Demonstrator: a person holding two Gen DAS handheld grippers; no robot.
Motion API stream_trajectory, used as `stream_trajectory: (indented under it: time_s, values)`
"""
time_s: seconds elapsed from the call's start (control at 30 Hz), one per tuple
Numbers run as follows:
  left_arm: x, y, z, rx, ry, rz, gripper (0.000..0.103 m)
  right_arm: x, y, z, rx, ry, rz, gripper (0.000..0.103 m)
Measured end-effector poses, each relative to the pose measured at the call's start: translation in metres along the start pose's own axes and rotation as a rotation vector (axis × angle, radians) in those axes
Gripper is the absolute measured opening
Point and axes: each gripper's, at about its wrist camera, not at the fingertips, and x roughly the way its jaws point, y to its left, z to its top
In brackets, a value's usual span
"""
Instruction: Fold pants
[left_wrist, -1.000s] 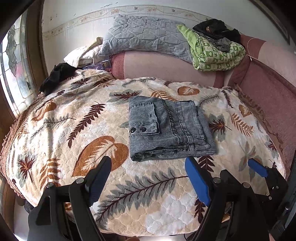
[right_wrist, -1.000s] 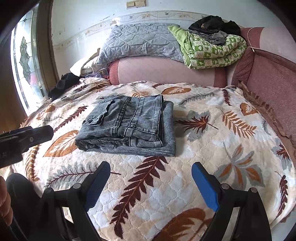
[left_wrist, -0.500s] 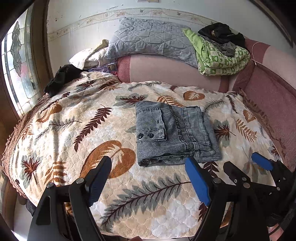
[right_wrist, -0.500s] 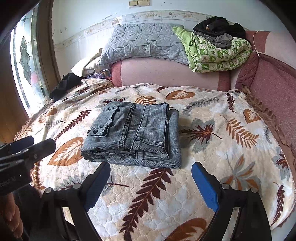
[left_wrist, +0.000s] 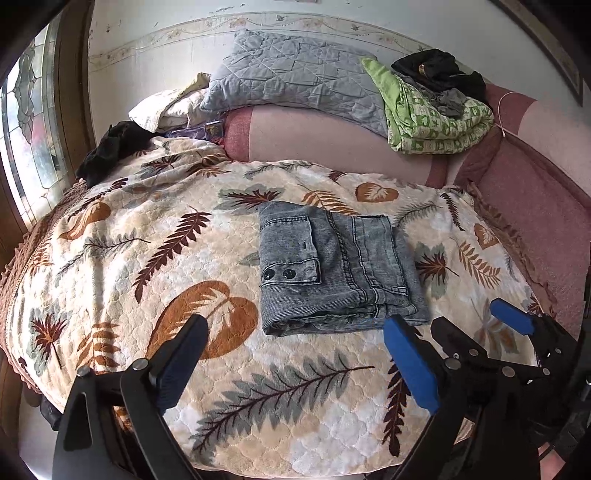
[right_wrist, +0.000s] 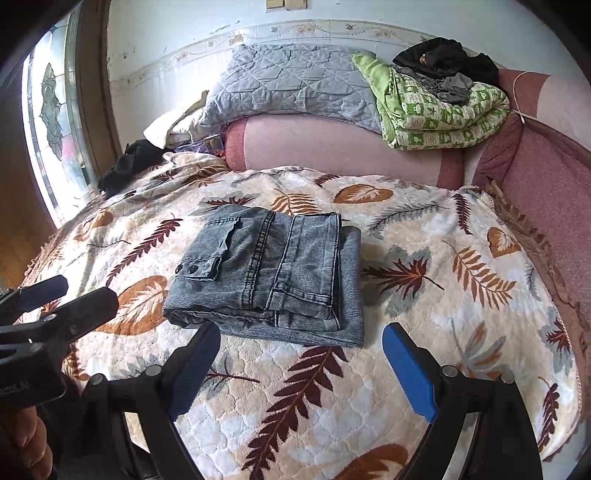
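Grey denim pants (left_wrist: 336, 269) lie folded into a compact rectangle on the leaf-print blanket (left_wrist: 147, 258), flap pocket with two snaps facing up. They also show in the right wrist view (right_wrist: 269, 277). My left gripper (left_wrist: 295, 362) is open and empty, held above the blanket in front of the pants. My right gripper (right_wrist: 303, 369) is open and empty, just in front of the pants' near edge. The right gripper also shows in the left wrist view (left_wrist: 476, 332), and the left gripper in the right wrist view (right_wrist: 51, 299).
A pink bolster (left_wrist: 332, 136) runs along the back with a grey quilt (left_wrist: 295, 85), a green blanket (left_wrist: 436, 118) and dark clothes (left_wrist: 439, 70) on it. Black clothing (left_wrist: 110, 147) lies at the back left by a stained-glass window (left_wrist: 29, 140). A maroon sofa arm (right_wrist: 546, 177) borders the right.
Both grippers have pulled back and risen a little from the folded pants. The pants have not moved. Both grippers stay open.
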Motion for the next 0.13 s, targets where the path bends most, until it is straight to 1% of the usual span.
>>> stream_trajectory:
  time_s: [0.03, 0.13]
  values:
    - [0.0005, 0.0006, 0.0011, -0.007, -0.003, -0.007, 0.099, 0.0003, 0.0001, 0.0006, -0.002, 0.001, -0.001, 0.091]
    - [0.0022, -0.0010, 0.0038, 0.004, -0.014, 0.018, 0.099, 0.0013, 0.0012, 0.0012, -0.004, 0.004, -0.005, 0.091]
